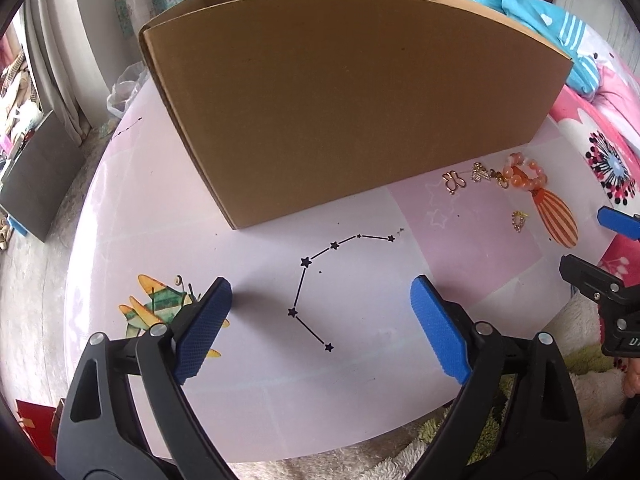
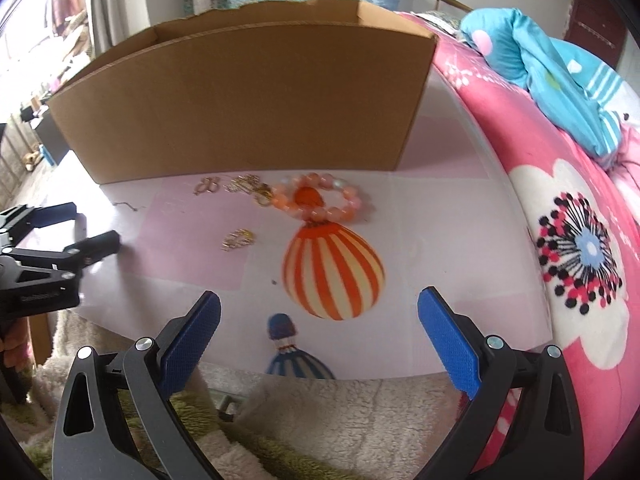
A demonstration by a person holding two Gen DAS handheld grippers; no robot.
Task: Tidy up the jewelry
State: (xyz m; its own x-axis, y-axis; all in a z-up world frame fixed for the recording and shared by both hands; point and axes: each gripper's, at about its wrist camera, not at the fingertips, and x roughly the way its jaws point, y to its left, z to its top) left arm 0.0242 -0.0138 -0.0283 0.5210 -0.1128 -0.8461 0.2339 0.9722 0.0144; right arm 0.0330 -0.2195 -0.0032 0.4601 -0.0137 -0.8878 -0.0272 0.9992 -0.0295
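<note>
While both the left hand-held gripper [image 1: 320,320] and the right hand-held gripper [image 2: 320,328] are hovering agape and empty, the orange bead bracelet [image 2: 320,200] and gold trinkets [image 2: 238,239] are lying unsorted on the desk [image 1: 360,380] before the cardboard box [image 1: 340,112], the constellation print [image 1: 320,280] showing only leftward.

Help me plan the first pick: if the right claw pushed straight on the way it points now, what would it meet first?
Probably the bare tabletop, on its printed orange-striped balloon. The open right claw tilts steeply down, so the orange bead bracelet and cardboard box lie farther; depth is uncertain.
</note>
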